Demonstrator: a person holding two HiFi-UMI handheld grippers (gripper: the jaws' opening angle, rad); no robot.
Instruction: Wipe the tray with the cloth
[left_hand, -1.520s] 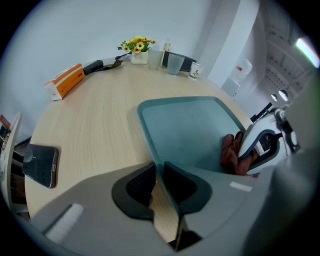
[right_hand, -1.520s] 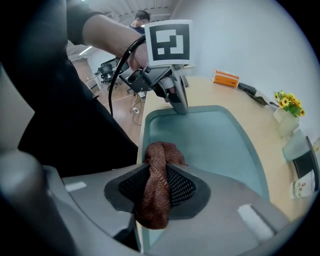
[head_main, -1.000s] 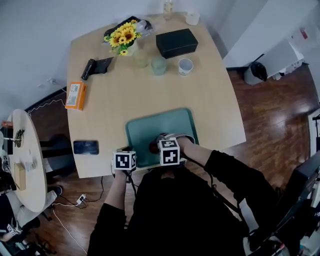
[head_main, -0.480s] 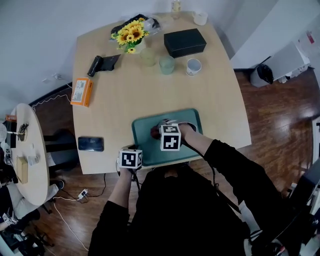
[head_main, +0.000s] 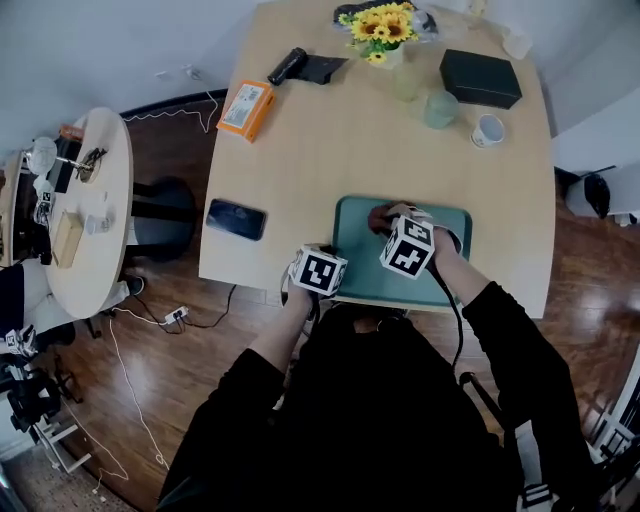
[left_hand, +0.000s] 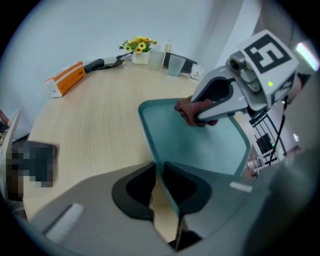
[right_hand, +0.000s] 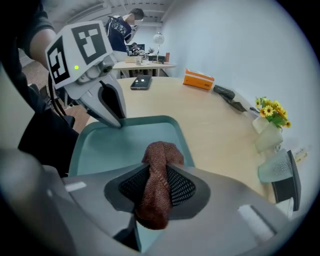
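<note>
Now right hand-held gripper (right_hand: 159, 172) clenches cloth (right_hand: 161, 152), left hand-held gripper (left_hand: 159, 171) pinches tray (left_hand: 148, 130) rim; orange box's (left_hand: 65, 79) print seems illegible.

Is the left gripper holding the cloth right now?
No, the brown cloth is pinched in the right gripper's jaws; the left gripper clamps the teal tray's rim.

Within 1 second the right gripper (head_main: 390, 225) has dragged the cloth (head_main: 377, 215) across the tray (head_main: 450, 290), away from the left gripper (left_hand: 161, 175). It started close beside that gripper, at the tray's near rim. It now sits well ahead of it, with the cloth close to the far rim.
</note>
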